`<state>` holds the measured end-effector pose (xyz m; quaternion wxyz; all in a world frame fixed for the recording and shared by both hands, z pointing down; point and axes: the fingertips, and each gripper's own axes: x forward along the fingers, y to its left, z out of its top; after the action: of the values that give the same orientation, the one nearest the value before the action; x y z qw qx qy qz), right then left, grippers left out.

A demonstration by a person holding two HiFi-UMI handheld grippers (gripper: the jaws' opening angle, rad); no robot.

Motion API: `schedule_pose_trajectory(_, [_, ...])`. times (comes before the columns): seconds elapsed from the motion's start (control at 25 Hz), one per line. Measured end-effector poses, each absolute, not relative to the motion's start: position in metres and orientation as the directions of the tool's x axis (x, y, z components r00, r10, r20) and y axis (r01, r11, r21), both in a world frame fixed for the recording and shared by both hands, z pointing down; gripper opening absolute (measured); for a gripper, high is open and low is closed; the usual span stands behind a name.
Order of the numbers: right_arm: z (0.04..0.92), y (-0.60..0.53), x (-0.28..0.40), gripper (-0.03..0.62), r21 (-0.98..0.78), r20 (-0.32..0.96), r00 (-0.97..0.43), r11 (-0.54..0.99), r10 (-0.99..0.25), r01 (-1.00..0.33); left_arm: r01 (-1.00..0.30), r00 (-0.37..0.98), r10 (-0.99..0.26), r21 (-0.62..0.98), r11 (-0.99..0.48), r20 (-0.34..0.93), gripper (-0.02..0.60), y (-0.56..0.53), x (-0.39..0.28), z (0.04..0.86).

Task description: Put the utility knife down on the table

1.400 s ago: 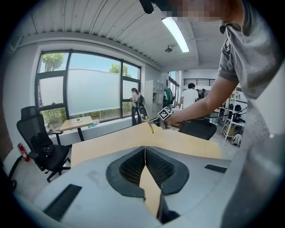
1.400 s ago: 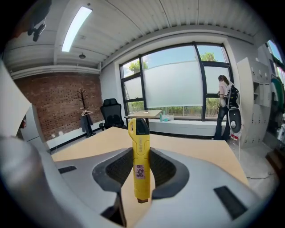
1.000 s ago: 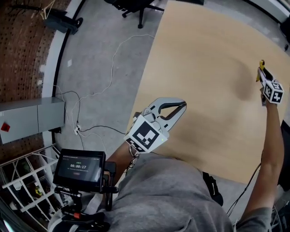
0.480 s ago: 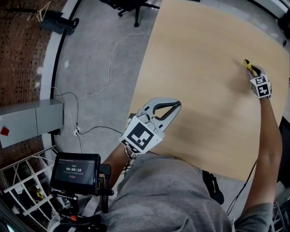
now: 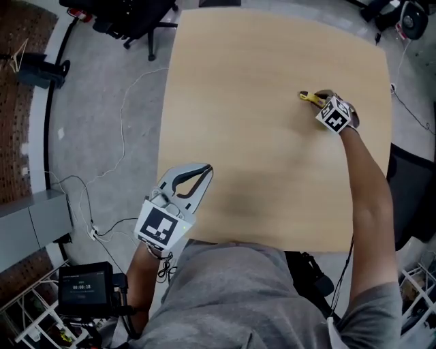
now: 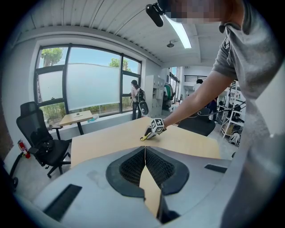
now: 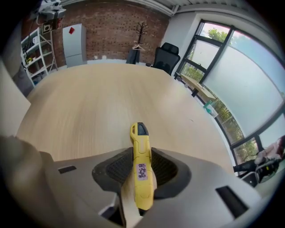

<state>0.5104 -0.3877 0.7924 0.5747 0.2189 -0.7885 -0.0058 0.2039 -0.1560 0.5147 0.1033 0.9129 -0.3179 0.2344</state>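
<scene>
The right hand-held gripper (image 5: 319, 97) is over the far right part of the desk (image 5: 259, 157), with the utility knife (image 5: 307, 96) clamped between its jaws and sticking out past their tips. The left hand-held gripper (image 5: 204, 170) is at the desk's near left edge, well apart from the right one. An office chair (image 5: 129, 17) stands on the floor beyond the far left corner. A cable (image 5: 122, 136) lies on the floor left of the desk.

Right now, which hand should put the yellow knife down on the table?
Right. The right hand-held gripper is shut on the utility knife, out over the table. The left hand-held gripper is shut, empty, by the near edge.
</scene>
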Motion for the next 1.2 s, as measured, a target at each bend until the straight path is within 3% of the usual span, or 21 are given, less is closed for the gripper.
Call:
schedule_pose_trajectory(0.28, [0.789, -0.379, 0.506, 0.118, 0.257, 0.892, -0.263, 0.89, -0.368, -0.377, -0.631, 0.688, -0.542, 0.029, -0.775, 0.482, 0.005, -0.149, 0.195, 0.517])
schedule_pose_trajectory(0.52, [0.74, -0.384, 0.496, 0.119, 0.207, 0.807, -0.349, 0.781, -0.477, -0.59, -0.621, 0.702, -0.549, 0.012, -0.784, 0.453, 0.005, -0.142, 0.189, 0.512])
schedule_pose_trajectory(0.76, [0.634, -0.359, 0.484, 0.117, -0.077, 0.496, -0.51, 0.549, -0.703, -0.832, -0.597, 0.729, -0.539, 0.007, -0.802, 0.421, 0.005, -0.132, 0.189, 0.507])
schedule_pose_trajectory(0.88, [0.571, -0.31, 0.475, 0.067, -0.155, 0.327, -0.529, 0.508, -0.783, -0.847, -0.581, 0.751, -0.538, -0.006, -0.814, 0.383, 0.006, -0.127, 0.19, 0.503])
schedule_pose_trajectory(1.2, [0.446, -0.15, 0.429, 0.066, -0.258, 0.049, -0.515, 0.488, -0.856, -0.834, -0.546, 0.792, -0.528, -0.031, -0.837, 0.306, 0.005, -0.108, 0.173, 0.486])
